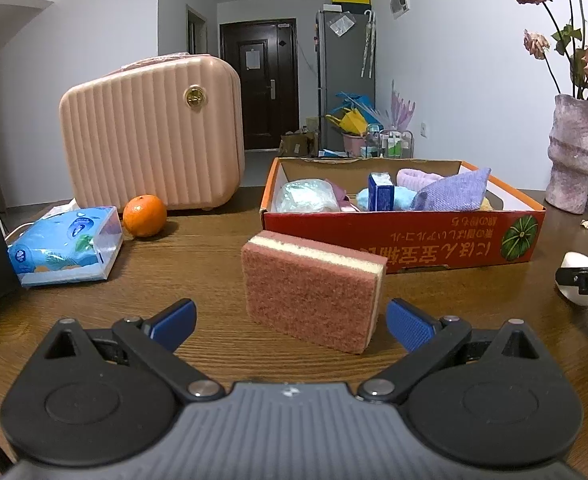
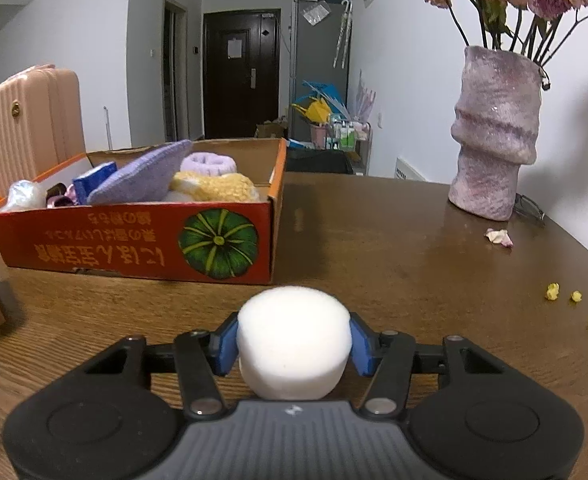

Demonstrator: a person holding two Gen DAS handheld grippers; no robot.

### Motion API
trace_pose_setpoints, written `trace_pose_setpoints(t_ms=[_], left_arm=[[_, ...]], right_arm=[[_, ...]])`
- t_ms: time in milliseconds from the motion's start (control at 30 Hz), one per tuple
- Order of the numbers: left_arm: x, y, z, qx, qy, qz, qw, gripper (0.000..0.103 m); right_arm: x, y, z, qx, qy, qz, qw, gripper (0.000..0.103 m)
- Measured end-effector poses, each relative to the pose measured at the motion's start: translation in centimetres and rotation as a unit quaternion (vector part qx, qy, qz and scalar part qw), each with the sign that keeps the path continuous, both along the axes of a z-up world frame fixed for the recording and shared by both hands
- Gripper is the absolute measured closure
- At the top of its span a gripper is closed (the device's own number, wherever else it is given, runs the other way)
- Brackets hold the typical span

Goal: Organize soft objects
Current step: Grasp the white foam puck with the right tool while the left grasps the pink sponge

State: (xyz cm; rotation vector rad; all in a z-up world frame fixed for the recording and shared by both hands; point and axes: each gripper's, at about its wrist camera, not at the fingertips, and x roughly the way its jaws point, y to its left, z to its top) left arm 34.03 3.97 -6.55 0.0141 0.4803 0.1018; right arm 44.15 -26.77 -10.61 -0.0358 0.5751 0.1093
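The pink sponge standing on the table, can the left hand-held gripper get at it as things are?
Probably yes. The left hand-held gripper is open, the pink sponge stands just ahead between its fingers, and nothing on the table blocks the way.

Brown wood-grain worktop (image 1: 198,248); red-orange box (image 2: 134,248) printed with a green striped pumpkin and yellow lettering, holding lilac, yellow, light blue and dark blue items. Pink-brown sponge (image 1: 314,296) with a cream layer; white foam puck (image 2: 294,340). Ribbed pale-pink case (image 1: 150,132), orange fruit (image 1: 145,216), blue patterned tissue pack (image 1: 64,246), mottled mauve vase (image 2: 494,136).
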Motion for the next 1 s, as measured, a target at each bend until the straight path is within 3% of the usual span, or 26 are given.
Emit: trace_pose_setpoints(t_ms=[1000], left_arm=[[5.2, 1.0, -1.2, 0.027, 0.007, -0.076, 0.9967, 0.0]], right_arm=[[-2.5, 5.7, 0.9, 0.008, -0.043, 0.048, 0.998, 0.049]])
